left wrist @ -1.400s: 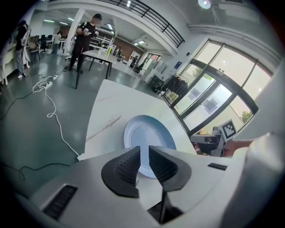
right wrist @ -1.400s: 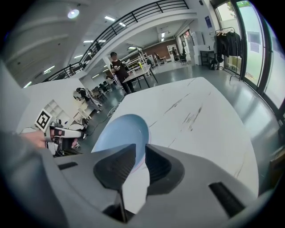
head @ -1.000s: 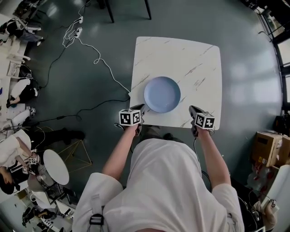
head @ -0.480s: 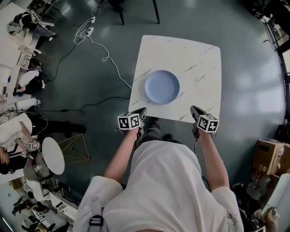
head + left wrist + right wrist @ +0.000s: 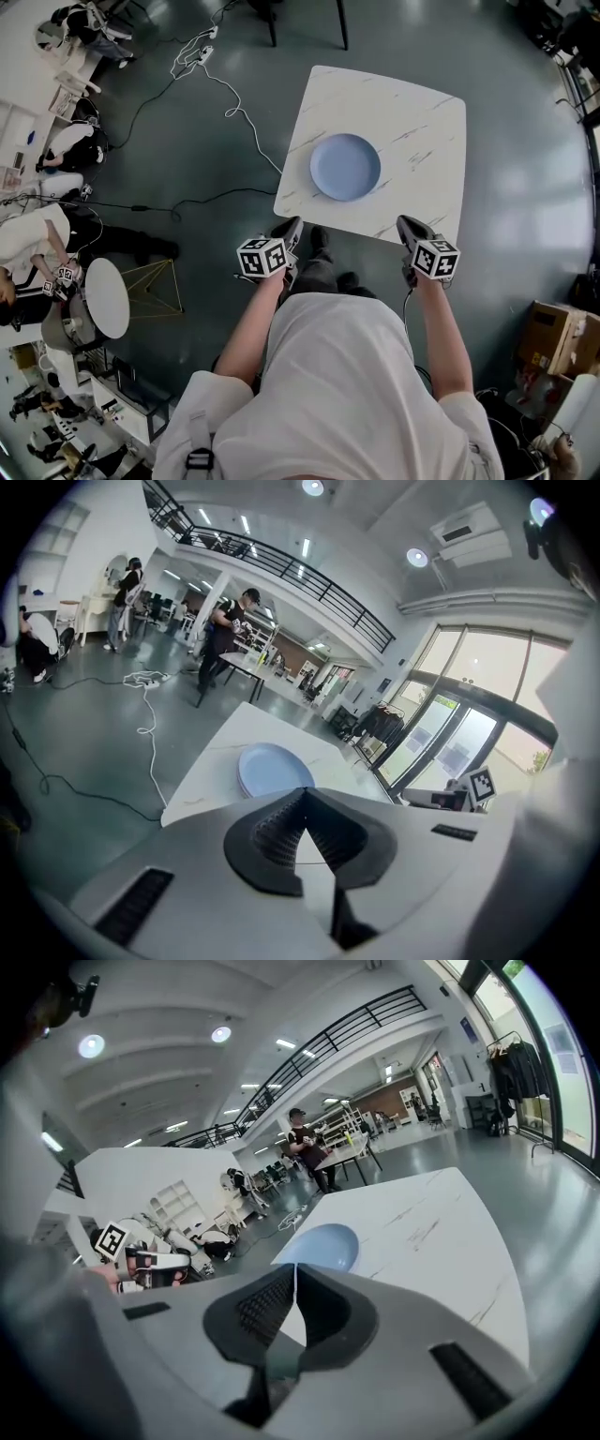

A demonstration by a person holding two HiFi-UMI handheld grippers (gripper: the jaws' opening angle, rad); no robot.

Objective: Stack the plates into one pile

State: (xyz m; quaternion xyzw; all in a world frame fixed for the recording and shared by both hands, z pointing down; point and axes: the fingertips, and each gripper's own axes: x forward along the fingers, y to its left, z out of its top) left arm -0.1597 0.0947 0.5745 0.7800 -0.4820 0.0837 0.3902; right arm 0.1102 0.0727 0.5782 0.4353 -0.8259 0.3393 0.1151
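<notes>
The plates lie as one pile on the table, a little to the left of its middle. From both claws the pile is straight ahead on the far side – the left gripper and the right gripper hang off the near edge of the table, and the pile sits between their lines, about equally near to each. It is round, so there is no long axis to line up with.

Both claws are closed together with nothing between the black ribbed pads.

The plates are pale blue, smooth and shallow, with a low raised rim; in the left gripper view more than one rim seems to show at the edge. The table top is square with rounded corners, white with thin grey veins like marble. I judge that the stacking is already finished – no single plate is left elsewhere on the table.
</notes>
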